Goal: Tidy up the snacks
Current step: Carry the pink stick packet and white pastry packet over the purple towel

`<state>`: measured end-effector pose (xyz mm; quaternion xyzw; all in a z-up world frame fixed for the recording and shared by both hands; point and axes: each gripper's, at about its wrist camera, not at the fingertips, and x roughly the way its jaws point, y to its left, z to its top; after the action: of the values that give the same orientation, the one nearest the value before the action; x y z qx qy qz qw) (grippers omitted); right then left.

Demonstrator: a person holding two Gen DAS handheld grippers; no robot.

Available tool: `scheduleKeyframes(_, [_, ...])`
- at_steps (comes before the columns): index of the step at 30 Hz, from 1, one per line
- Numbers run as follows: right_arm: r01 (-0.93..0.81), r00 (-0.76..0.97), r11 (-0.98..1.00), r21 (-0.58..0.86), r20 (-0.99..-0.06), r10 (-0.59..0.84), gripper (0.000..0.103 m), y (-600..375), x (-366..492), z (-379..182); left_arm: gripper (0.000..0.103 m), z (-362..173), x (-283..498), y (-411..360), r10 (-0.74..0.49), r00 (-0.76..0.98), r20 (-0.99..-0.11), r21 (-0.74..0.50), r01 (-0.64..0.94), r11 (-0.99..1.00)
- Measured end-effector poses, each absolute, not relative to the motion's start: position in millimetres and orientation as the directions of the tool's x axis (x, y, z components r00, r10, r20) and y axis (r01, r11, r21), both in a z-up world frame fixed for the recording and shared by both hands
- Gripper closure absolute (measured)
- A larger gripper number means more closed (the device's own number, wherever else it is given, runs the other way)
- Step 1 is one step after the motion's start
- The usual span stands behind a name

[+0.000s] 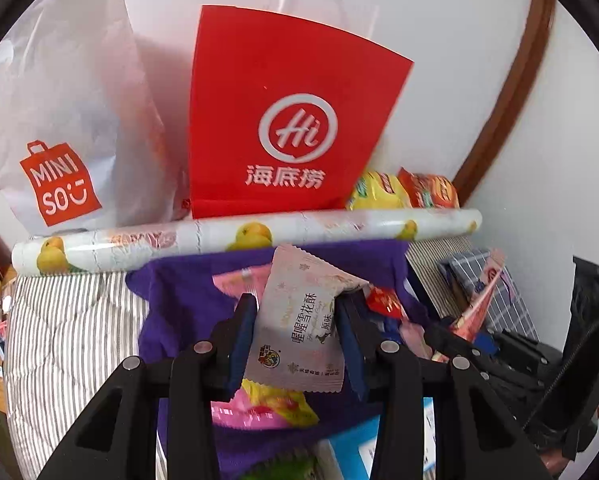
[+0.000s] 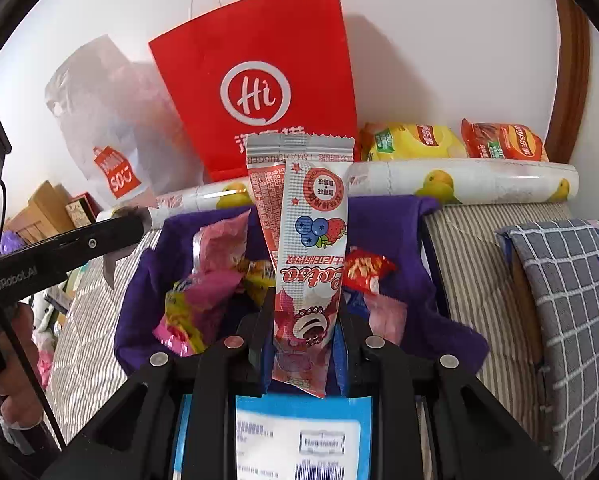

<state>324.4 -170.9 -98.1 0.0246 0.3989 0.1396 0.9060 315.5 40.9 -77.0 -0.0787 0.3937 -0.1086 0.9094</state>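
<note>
My left gripper (image 1: 297, 308) is shut on a pale pink nougat packet (image 1: 299, 328), held up over a purple cloth (image 1: 187, 300) strewn with several small snacks. My right gripper (image 2: 303, 320) is shut on a long pink and white wafer stick packet (image 2: 307, 248) with berries printed on it, standing upright above the same purple cloth (image 2: 383, 216). A red paper bag (image 1: 283, 120) with a white "Hi" logo stands against the wall behind; in the right wrist view the red paper bag (image 2: 259, 88) is straight ahead. The left gripper's arm (image 2: 67, 248) shows at the left.
A white Miniso bag (image 1: 59, 128) stands left of the red one. A roll of duck-print wrap (image 1: 239, 236) lies across the bed in front of both bags. Yellow (image 2: 411, 142) and orange (image 2: 503, 142) crisp packets sit at the wall. A grey checked pillow (image 2: 571, 300) lies right; a blue-edged mailer (image 2: 299, 436) is below.
</note>
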Motion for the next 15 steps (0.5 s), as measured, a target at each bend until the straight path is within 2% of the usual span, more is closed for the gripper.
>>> scheduleKeyframes(7, [-0.216, 0.629, 0.957, 0.193, -0.722, 0.287, 0.079, -165, 355, -99, 0.064, -79, 334, 53, -0.201, 0.711, -0.673, -0.2, 0.086, 0.976])
scheduleKeyframes(15, [-0.283, 0.635, 0.942, 0.178, -0.701, 0.324, 0.079, -148, 368, -113, 0.064, -105, 352, 60, -0.213, 0.656, -0.724, -0.215, 0.078, 0.973])
